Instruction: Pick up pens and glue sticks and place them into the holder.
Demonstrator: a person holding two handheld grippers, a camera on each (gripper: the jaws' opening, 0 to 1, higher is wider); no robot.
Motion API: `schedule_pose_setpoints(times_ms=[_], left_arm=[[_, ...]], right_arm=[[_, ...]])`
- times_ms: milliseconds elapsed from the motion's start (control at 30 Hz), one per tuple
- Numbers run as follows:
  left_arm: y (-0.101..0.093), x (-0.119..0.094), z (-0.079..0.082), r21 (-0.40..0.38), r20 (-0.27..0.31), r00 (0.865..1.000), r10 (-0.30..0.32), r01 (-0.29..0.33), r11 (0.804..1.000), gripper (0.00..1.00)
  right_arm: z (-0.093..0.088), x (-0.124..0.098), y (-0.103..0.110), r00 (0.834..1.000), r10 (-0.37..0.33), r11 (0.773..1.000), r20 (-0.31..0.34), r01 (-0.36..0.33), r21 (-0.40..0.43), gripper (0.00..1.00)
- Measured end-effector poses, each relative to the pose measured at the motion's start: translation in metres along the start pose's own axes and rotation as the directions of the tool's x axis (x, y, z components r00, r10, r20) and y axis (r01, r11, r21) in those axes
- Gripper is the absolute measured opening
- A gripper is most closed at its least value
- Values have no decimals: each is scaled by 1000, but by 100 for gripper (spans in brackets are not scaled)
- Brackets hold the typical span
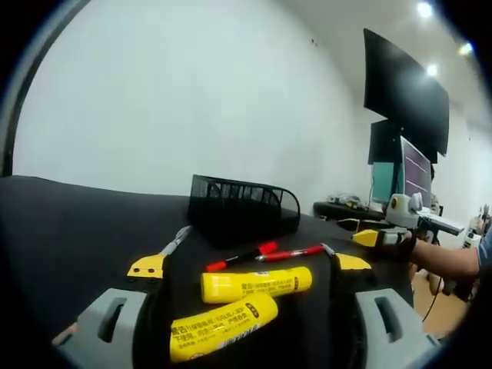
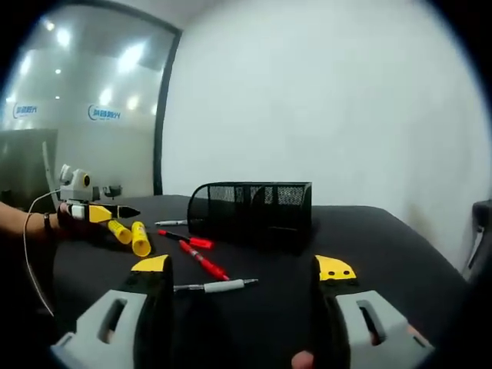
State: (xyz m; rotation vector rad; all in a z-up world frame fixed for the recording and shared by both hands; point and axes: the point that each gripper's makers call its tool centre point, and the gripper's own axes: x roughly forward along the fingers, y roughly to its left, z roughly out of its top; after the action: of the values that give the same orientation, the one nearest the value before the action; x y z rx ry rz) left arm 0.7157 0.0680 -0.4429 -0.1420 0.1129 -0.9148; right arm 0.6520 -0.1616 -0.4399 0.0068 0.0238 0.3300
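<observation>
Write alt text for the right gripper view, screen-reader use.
The right gripper, jaws open, points across a black table at a black mesh holder. In front of the holder lie two red pens, a silver pen and two yellow glue sticks. The left gripper reaches in from the left, near the glue sticks, below a white wall.

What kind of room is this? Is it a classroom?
More likely an office or lab. There are computer monitors on a desk by a plain white wall, a big dark screen hung above them, and a glass partition with ceiling lights behind.
</observation>
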Motion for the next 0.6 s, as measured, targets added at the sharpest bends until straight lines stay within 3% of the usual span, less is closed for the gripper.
schedule_pose_setpoints(times_ms=[600], left_arm=[[-2,-1,5,-6,27,1000,-12,12,1000,80]], right_arm=[[0,0,-4,1000,-26,1000,-5,26,-3,63]])
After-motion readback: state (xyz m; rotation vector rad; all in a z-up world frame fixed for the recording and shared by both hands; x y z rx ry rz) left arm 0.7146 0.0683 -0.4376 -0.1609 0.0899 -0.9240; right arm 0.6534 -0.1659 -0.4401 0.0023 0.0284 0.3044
